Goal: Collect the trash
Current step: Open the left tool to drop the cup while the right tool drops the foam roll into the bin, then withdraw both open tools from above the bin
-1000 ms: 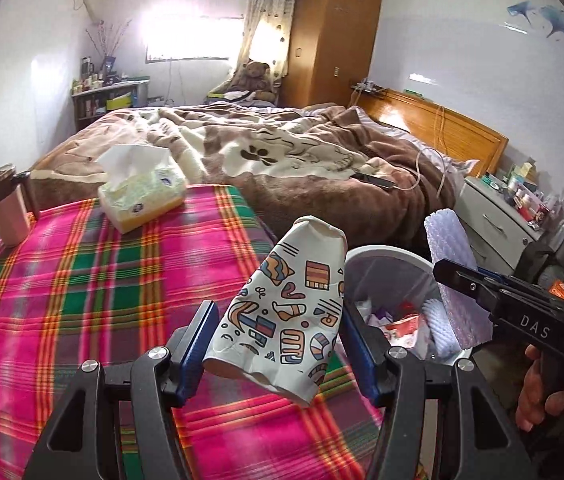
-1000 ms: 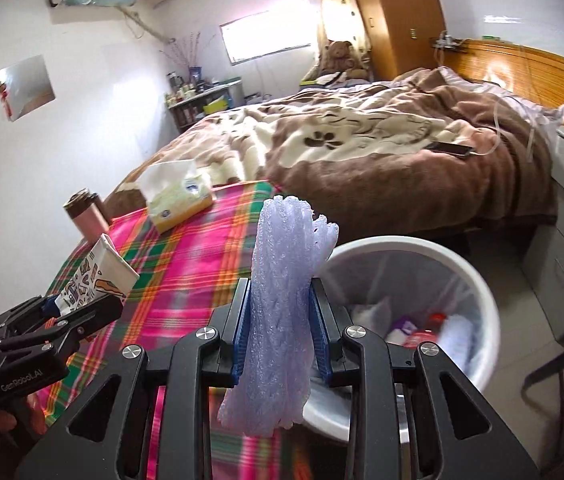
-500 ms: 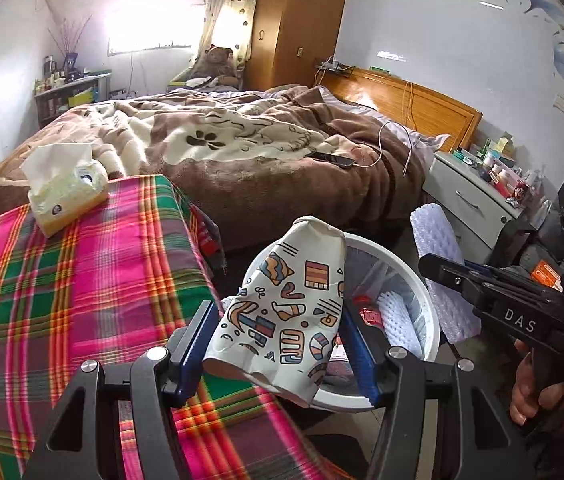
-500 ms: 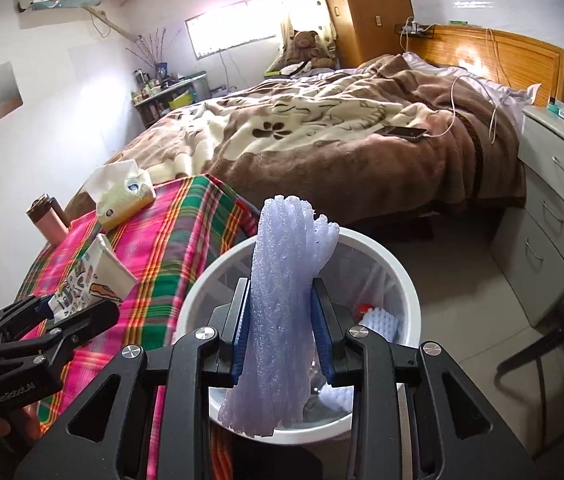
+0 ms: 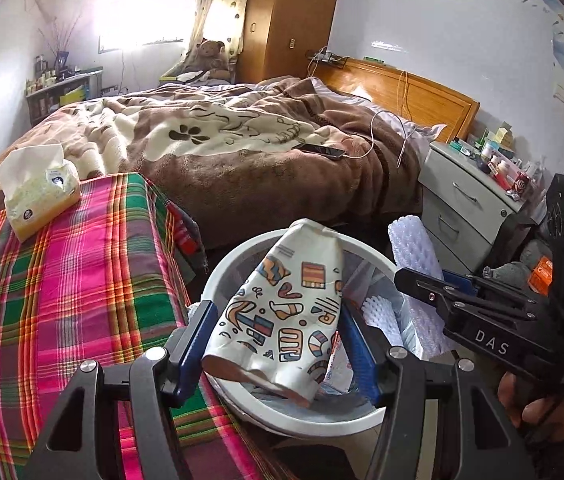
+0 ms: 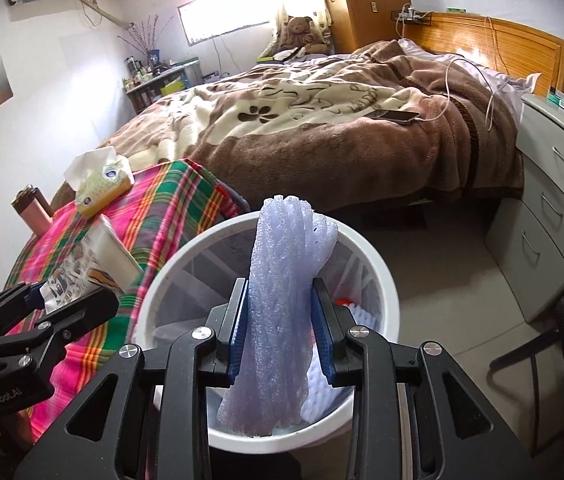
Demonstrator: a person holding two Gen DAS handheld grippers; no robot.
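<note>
My left gripper (image 5: 277, 344) is shut on a crushed paper cup (image 5: 290, 300) with coloured patterns and holds it above the white trash bin (image 5: 217, 280). My right gripper (image 6: 282, 332) is shut on a pale purple foam net sleeve (image 6: 286, 280) and holds it upright over the same bin (image 6: 382, 268). The bin holds white foam and other trash. The right gripper (image 5: 438, 284) with the sleeve (image 5: 414, 248) shows at the bin's right side in the left wrist view. The left gripper (image 6: 69, 300) with the cup (image 6: 101, 260) shows at the left in the right wrist view.
A table with a pink and green plaid cloth (image 5: 61, 280) stands left of the bin, with a tissue pack (image 5: 37, 196) on it and a pink tumbler (image 6: 33, 216). A bed (image 5: 241, 144) lies behind. A grey nightstand (image 6: 554, 200) stands at the right.
Both grippers have moved from over the table's edge to over the bin, each still holding its item. The bin now sits directly below them.
</note>
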